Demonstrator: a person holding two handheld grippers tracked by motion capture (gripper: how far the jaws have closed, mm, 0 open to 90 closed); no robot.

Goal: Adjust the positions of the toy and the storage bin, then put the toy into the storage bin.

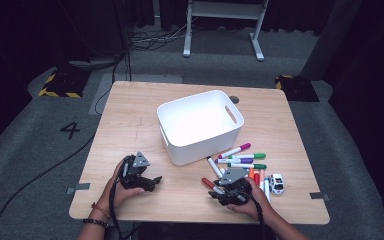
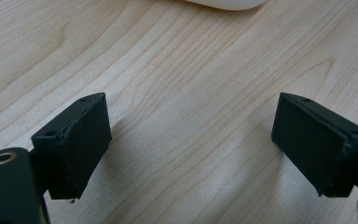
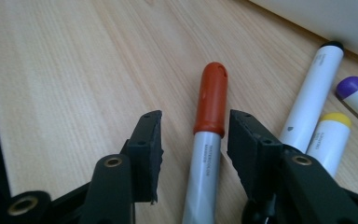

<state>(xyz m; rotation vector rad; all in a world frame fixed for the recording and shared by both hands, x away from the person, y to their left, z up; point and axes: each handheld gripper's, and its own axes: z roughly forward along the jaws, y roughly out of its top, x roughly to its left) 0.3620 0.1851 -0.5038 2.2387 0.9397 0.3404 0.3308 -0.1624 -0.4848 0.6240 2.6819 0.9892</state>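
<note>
A red-capped marker (image 3: 209, 100) with a grey barrel lies on the wooden table (image 1: 130, 125). My right gripper (image 3: 195, 123) is open, and its jaws straddle the marker just below the cap with small gaps on both sides. In the high view the right gripper (image 1: 216, 192) sits at the near left end of a pile of markers (image 1: 242, 161). My left gripper (image 2: 191, 116) is wide open over bare wood, with nothing between its jaws. In the high view the left gripper (image 1: 151, 182) rests near the table's front left. A white bin (image 1: 200, 125) stands empty at the table's centre.
Black-capped (image 3: 314, 98), purple-capped (image 3: 354, 91) and yellow-capped (image 3: 331, 135) markers lie just right of the red one. A small white toy car (image 1: 276, 183) sits right of the pile. The bin's wall (image 3: 335, 18) rises close behind the markers, and its lower edge (image 2: 223, 3) is just beyond the left gripper.
</note>
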